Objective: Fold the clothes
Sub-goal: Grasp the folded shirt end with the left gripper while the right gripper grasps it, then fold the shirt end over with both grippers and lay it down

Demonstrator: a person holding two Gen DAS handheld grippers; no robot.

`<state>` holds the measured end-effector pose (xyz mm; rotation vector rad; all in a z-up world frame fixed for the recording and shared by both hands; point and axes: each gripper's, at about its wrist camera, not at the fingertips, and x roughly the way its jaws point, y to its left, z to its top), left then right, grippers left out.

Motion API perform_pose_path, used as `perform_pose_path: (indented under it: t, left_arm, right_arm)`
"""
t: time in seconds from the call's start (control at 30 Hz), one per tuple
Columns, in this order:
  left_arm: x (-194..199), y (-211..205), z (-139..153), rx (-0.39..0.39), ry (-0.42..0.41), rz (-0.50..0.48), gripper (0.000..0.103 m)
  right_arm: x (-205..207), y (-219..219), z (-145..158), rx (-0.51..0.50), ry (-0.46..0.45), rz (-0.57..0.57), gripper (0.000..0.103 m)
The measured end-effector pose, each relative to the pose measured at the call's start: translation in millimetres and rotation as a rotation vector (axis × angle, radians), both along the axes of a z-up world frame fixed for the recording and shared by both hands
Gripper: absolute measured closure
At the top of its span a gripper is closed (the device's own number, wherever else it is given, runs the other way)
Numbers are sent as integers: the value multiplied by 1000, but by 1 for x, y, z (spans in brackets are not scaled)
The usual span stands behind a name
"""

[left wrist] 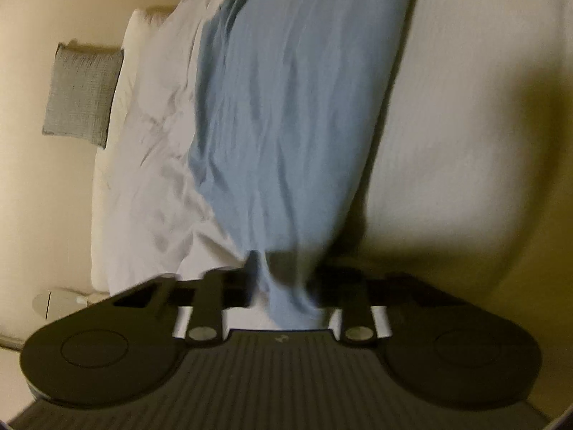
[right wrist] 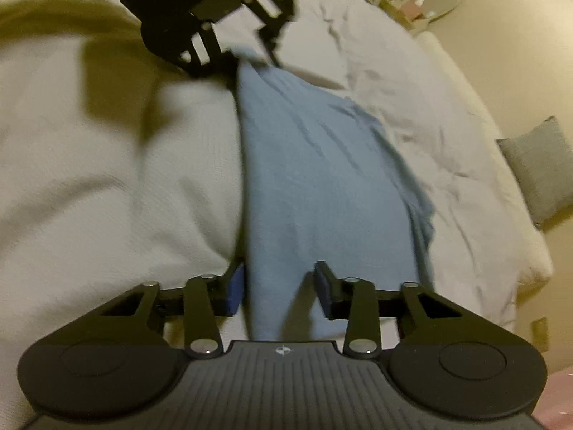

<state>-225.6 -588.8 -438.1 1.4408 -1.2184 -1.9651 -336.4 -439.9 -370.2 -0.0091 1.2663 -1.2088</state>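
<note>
Cloth first: long pale-blue knit garment (right wrist: 322, 179) lies stretched lengthwise across white rumpled bed (right wrist: 107, 179), one end at each gripper, prob. to keep it taut and straight for a fold.

Left gripper (left wrist: 286, 286): fingers closed together w/ a bunched blue corner pinched between them; cloth narrows to a rope right at the grip, so it's being pulled.

Right gripper (right wrist: 279, 286): blue-padded fingers (right wrist: 234, 286) stand apart, the garment's end running between them; one pad just beside the cloth edge, the other clear of it. Not clamped. Could be about to close or just let go; can't tell which.

Views differ: right wrist view shows the left gripper at the far end, holding. Left wrist view doesn't show the right gripper at all, but shows a grey textured cushion (left wrist: 82, 93) by the bed's far side. Both blurred.
</note>
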Motion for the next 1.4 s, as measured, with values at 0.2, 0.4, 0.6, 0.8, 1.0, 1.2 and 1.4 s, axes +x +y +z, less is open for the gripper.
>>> perform_pose_path:
  t: [0.2, 0.4, 0.6, 0.8, 1.0, 1.2, 1.4]
  left_arm:
    - [-4, -3, 11, 33, 28, 10, 98]
    - [-10, 7, 68, 37, 88, 22, 99]
    - [-40, 13, 138, 53, 151, 48, 99]
    - [-97, -17, 204, 96, 223, 159, 99]
    - [-167, -73, 250, 87, 283, 265, 99]
    - [-236, -137, 280, -15, 332, 417, 99]
    - [-296, -148, 249, 14, 342, 550, 99]
  right_arm:
    - [-8, -10, 10, 31, -13, -3, 101]
    - [-35, -6, 75, 7, -37, 21, 101]
    - [-80, -26, 150, -25, -13, 47, 101]
    - [-138, -54, 200, -64, -2, 103, 102]
    - [-213, -130, 224, -104, 0, 187, 102]
    - [-295, -220, 243, -235, 3, 330, 102]
    - [-350, -246, 211, -272, 16, 416, 101]
